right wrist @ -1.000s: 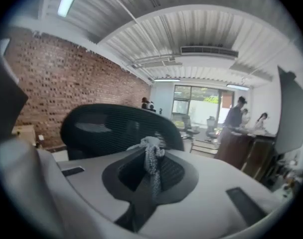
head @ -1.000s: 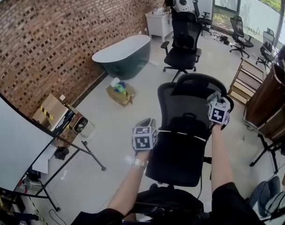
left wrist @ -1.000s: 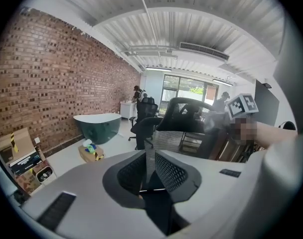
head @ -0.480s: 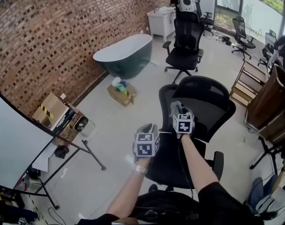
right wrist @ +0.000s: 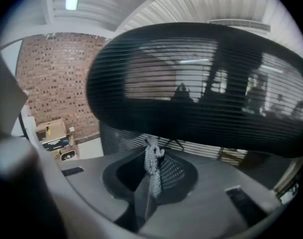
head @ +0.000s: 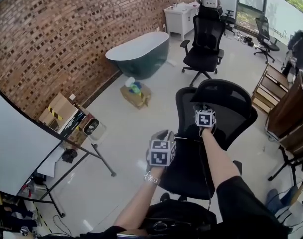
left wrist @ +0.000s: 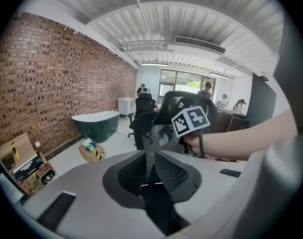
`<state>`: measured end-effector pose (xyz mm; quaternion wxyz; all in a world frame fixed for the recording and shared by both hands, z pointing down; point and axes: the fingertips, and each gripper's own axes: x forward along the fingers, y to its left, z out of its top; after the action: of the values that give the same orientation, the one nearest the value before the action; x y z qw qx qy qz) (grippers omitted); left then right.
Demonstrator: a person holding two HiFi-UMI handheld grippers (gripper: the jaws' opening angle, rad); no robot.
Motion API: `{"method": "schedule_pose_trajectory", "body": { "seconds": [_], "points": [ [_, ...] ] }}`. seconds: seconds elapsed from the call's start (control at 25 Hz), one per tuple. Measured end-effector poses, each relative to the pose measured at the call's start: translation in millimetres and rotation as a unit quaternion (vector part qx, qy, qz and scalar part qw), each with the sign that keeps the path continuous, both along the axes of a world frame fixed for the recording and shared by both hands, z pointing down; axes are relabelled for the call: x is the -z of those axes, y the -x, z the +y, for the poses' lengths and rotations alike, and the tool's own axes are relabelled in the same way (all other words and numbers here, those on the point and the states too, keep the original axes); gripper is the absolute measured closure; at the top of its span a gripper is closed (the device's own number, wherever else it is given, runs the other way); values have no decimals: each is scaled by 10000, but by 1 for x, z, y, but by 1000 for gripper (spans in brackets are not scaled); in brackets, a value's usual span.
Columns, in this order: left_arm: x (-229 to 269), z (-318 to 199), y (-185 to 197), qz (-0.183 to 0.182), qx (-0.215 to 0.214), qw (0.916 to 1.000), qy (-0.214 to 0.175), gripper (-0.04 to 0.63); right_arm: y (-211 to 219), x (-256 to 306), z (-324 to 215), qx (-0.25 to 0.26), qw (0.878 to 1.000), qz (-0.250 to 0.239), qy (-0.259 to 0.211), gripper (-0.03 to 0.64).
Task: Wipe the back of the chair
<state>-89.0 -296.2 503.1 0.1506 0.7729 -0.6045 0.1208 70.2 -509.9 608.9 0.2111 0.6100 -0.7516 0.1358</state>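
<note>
- Facing the chair back [head: 190, 169] from behind: it stands directly ahead of both claws, upright, mesh side towards the person.
- Right claw [right wrist: 151, 159]: jaws together on a grey knobbly cloth [right wrist: 152, 169], whose bunched end sticks out past the tips.
- Upper mesh panel [right wrist: 201, 83] lies just beyond and above that cloth. Its long axis runs left to right across the whole right gripper view. Contact between cloth and mesh cannot be confirmed from these views.
- In the head view the right claw sits near the middle of the chair, about where the upper panel meets the lower back.
- Left claw [left wrist: 147, 159]: jaws drawn in to a narrow gap. Grey mesh runs from that gap away towards the right claw, so I judge it clamped on the left edge of the chair back, steadying it.
- Judgement: the wiping falls to the right claw, which is nearer the panel. A stroke would follow the panel's long axis, left to right, with the bigger uncovered stretch on the right.
</note>
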Motion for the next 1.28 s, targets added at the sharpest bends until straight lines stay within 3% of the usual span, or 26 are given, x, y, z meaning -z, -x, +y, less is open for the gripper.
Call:
{"method": "schedule_pose_trajectory", "body": {
  "seconds": [0.2,0.4,0.56,0.64,0.72,0.84,0.92,1.04,1.16,1.28],
  "points": [
    [1,-13,-10,97,-170,9998,-35,534,-116,-5,10,-741,9963,383,-216,571],
    [-5,-13,-36,178,-399,9990,28,534,-258,-24,55,-1630,9820,954,56,571],
    [-7,-13,-50,230,-484,9985,90,534,-312,-30,82,-1911,9774,860,264,571],
    [-5,-13,-53,260,-493,9984,108,534,-292,-29,86,-1705,9827,687,235,571],
    [-1,-15,-54,274,-492,9984,90,534,-241,-25,84,-1243,9911,465,56,571],
    [1,-17,-53,240,-434,9988,44,534,-125,-16,76,-242,9993,-25,-278,572],
    [-2,-17,-48,172,-349,9992,68,534,-46,-18,70,428,9981,-302,-329,572],
    [-1,-14,-37,116,-213,9997,97,534,46,-31,65,1186,9923,-314,-193,571],
    [2,-9,-28,70,-111,9999,63,534,92,-46,61,1518,9882,-216,29,571],
    [1,-2,-17,42,16,10000,62,534,91,-64,53,1456,9890,-129,215,571]
  ]
}}
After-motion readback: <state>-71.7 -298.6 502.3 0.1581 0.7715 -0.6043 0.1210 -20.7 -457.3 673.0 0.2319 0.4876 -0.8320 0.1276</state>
